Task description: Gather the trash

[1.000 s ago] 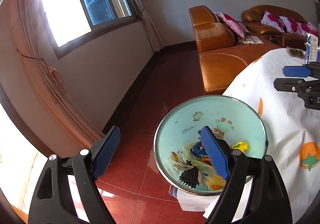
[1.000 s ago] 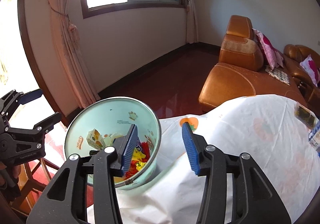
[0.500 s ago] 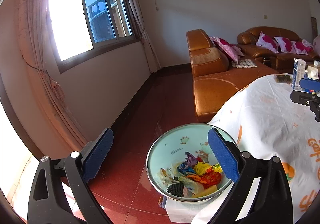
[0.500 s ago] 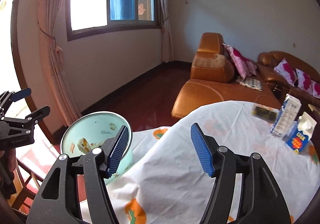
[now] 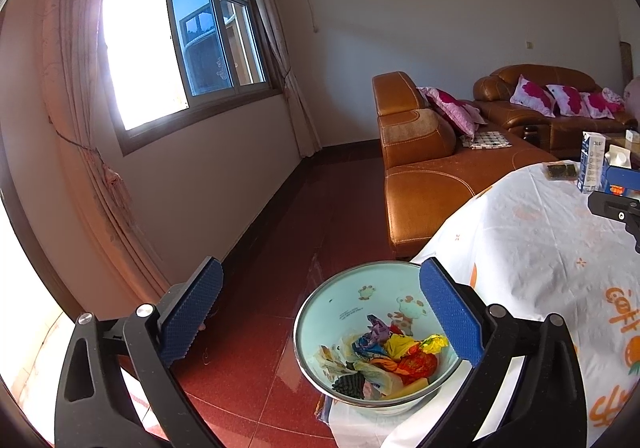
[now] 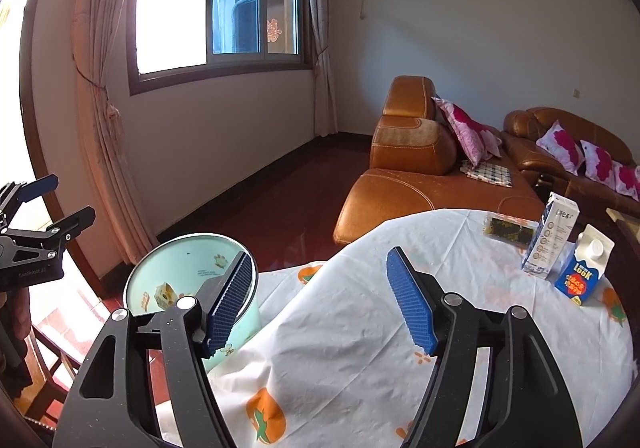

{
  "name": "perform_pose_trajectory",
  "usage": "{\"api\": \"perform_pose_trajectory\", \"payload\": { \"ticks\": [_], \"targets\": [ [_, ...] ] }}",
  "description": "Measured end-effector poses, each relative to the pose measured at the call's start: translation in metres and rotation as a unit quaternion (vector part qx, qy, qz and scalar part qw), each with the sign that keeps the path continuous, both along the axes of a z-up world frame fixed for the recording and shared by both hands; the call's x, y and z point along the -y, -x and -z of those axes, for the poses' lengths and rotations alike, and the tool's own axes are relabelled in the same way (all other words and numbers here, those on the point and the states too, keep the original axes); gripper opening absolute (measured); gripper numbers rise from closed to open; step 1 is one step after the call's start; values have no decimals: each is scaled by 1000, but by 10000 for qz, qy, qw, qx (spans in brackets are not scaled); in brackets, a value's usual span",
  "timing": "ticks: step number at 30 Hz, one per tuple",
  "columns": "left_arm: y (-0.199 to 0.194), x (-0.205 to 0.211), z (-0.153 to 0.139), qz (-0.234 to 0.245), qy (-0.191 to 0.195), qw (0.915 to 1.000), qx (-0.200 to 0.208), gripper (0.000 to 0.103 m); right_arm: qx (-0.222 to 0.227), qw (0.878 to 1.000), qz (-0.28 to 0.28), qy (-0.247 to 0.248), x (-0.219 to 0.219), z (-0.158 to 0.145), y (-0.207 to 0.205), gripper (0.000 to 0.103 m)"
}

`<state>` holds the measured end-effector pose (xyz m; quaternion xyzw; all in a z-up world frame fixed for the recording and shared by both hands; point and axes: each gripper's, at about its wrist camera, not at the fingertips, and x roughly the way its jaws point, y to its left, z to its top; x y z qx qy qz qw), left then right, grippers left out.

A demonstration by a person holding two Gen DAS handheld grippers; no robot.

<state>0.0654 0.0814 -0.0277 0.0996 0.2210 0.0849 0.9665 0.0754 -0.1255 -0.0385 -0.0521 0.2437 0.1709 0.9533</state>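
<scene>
White plastic cloth printed with orange fruit covers the round desk (image 6: 360, 328), and its folds hang over the near-left edge. Just off that edge stands the pale mint, metal-rimmed round bin with cartoon animals (image 5: 360, 300), touching the hanging cloth. Inside it lies a heap of crumpled wrappers in yellow, red, blue and purple (image 5: 392, 352), with a dark ridged piece at the front.

The left gripper (image 5: 320, 312) hovers above the bin and the red tiled floor (image 5: 280, 248); its blue-padded fingers (image 5: 188, 312) are opening, spread wide, with nothing between them. One finger crosses the bin's right rim in the left wrist view and hides part of it.

The right gripper (image 6: 320, 300) hangs over the desk's left part, its fingers (image 6: 412, 312) opening too, and empty; only bare cloth shows between them. Its left finger covers part of the bin's rim in the right wrist view.

At the far right edge of the desk stand a tall white milk carton (image 6: 552, 240) and, just beside it, a shorter blue carton with a white cap (image 6: 580, 272). A small dark flat packet (image 6: 508, 228) lies near them, toward the far edge. Beyond the desk sits a brown leather sofa with pink-and-white cushions (image 6: 420, 168).
</scene>
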Motion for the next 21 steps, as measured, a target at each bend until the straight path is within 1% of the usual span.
{"api": "perform_pose_trajectory", "payload": {
  "ticks": [15, 21],
  "targets": [
    [1, -3, -2, -38, 8, 10000, 35, 97, 19, 10000, 2, 2, 2, -1, 3, 70],
    [1, -6, -2, -62, 2, 10000, 14, 97, 18, 10000, -6, 6, 1, -1, 3, 72]
  ]
}}
